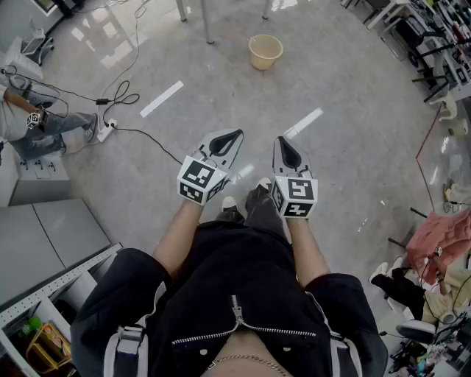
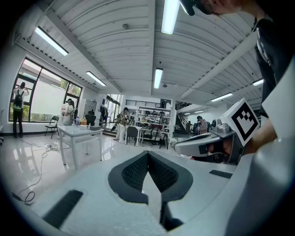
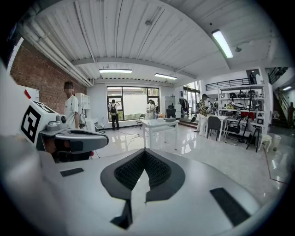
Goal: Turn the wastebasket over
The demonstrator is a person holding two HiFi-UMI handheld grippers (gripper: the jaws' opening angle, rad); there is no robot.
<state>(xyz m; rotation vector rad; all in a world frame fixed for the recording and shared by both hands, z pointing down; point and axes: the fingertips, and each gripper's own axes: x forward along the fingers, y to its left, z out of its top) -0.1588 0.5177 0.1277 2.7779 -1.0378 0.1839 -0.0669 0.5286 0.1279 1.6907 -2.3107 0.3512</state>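
The person is standing on the glossy grey floor (image 1: 353,125) and holding both tools out at waist height, side by side and just apart, which reads as a ready stance and not a working one. The left gripper (image 1: 234,135) is showing its dark ribbed pads pressed tip to tip with nothing between them, and the right gripper (image 1: 285,147) is doing the same, closed up and empty. Both are pointing forward and only a little downward, so their own cameras are looking across the room at a white table (image 3: 159,123) and not at the target. The cream round plastic wastebasket (image 1: 265,51) is sitting upright on the floor well ahead of the feet, mouth facing up, near a pair of pale table legs (image 1: 206,22), with nothing touching it. My reading is that the approach is not yet under way: the person is needing to walk in, lower the arms and open the jaws before the rim can be gripped and tipped.
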